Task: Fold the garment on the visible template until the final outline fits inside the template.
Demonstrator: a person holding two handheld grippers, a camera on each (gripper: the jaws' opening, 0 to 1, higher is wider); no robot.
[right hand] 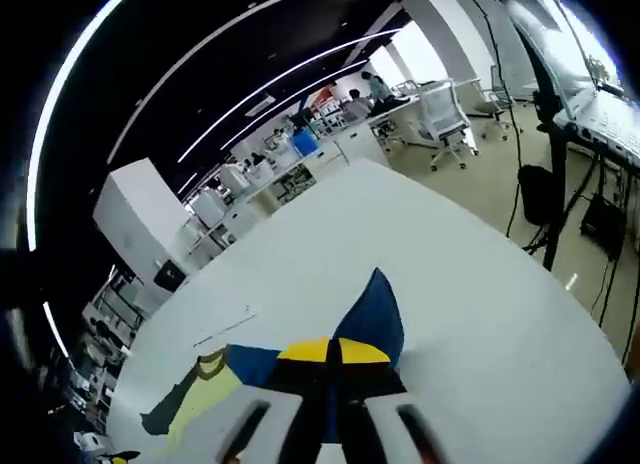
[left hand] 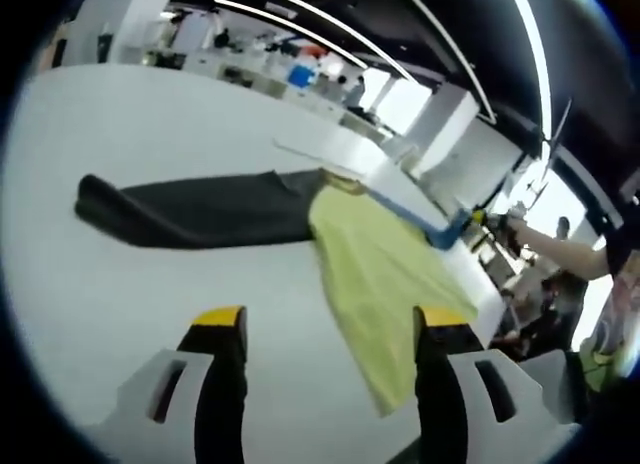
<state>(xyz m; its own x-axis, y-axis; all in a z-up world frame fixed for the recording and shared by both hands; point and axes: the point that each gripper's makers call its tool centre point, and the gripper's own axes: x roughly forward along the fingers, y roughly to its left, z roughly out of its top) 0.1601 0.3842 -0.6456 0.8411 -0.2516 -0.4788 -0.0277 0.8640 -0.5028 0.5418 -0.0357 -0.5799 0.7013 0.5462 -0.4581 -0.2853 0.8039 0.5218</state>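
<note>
On white table, yellow garment — open-plan office

The garment is pale yellow-green with a blue part, lying beside a dark charcoal cloth on the plain white surface. Both the left gripper and right gripper are black, tipped yellow, with white housings.
</note>
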